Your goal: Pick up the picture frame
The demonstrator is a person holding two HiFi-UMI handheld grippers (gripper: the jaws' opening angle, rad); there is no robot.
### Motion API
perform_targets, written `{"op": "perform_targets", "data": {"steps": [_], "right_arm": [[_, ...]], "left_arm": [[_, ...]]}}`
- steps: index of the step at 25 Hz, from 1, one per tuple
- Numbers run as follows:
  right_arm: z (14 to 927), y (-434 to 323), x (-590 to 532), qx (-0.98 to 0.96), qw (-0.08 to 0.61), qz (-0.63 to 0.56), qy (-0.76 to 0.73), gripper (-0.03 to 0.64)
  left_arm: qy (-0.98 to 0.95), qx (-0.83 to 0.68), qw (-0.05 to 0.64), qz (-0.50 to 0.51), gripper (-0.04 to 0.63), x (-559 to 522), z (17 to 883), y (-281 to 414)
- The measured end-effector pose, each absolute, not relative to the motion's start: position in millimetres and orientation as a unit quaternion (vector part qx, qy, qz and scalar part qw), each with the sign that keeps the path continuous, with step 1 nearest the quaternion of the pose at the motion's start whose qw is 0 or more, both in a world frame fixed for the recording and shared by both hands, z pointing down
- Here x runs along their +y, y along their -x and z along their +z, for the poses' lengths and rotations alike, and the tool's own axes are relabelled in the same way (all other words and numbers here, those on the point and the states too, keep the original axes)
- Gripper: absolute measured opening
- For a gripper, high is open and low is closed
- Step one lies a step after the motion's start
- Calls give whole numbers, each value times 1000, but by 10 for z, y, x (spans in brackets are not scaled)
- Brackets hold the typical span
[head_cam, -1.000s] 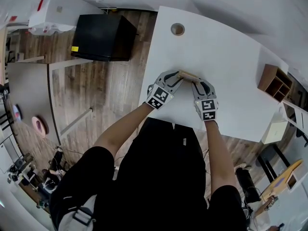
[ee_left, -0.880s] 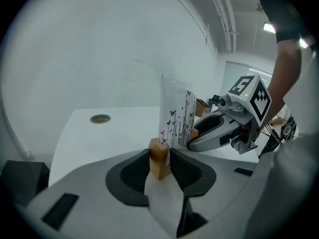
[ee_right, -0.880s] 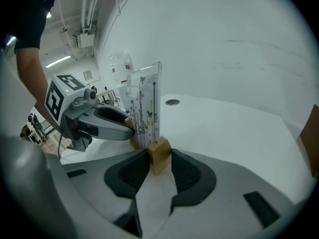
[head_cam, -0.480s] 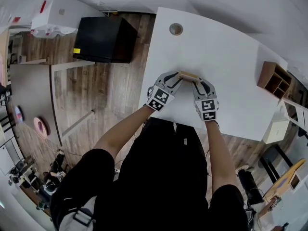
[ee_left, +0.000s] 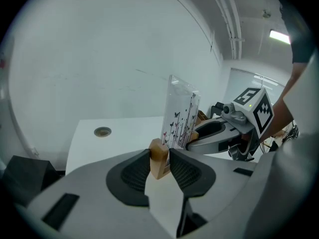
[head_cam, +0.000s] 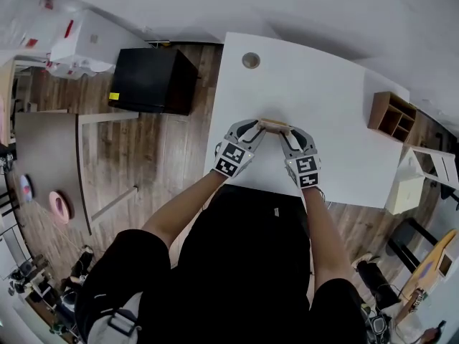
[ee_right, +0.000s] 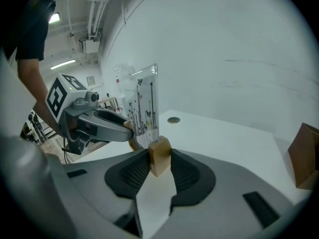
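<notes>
Seen from a head camera looking steeply down, a person in dark clothing stands at the near edge of a white table (head_cam: 323,84), arms stretched forward, a two-jaw gripper in each hand. The picture frame (head_cam: 275,125) is over the near half of the table, roughly midway between the table's left and right edges, held by its two ends.

The left gripper (head_cam: 252,127) has just been closing its jaws, and its own view shows the ribbed dark pads pressed against both faces of the frame's pale wooden base. The right gripper (head_cam: 292,132) has likewise just been closing, and its pads clamp the opposite end of the same wooden base. Whether the base is clear of the tabletop cannot be told.

The frame stands upright: a clear panel rises from the wooden strip, printed with thin dark stems and small butterflies. No words show on it.

Each gripper carries a cube with black-and-white square markers.

On the table's far side sits a round cable hole (head_cam: 250,60). At the table's right edge stands a small wooden organiser (head_cam: 391,115) with open compartments. On the floor left of the table is a black cabinet (head_cam: 147,77) bearing a small yellow label (head_cam: 112,96), too small to read.
</notes>
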State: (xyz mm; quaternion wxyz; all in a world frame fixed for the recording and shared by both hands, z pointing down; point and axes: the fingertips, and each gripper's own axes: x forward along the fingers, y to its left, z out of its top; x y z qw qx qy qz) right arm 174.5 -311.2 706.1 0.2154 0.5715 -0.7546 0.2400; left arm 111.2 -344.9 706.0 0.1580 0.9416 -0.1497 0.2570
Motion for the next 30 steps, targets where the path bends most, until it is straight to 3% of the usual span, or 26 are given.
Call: {"op": "perform_targets", "data": {"steps": [17, 30], "right_arm": [[6548, -2094, -2737, -775, 214, 220, -553, 135], [5991, -2882, -2411, -779, 189, 213, -559, 135]], "left_arm": [[-935, -182, 153, 265, 129, -3045, 6553, -1442], [-938, -185, 157, 247, 129, -2707, 6028, -2222]]}}
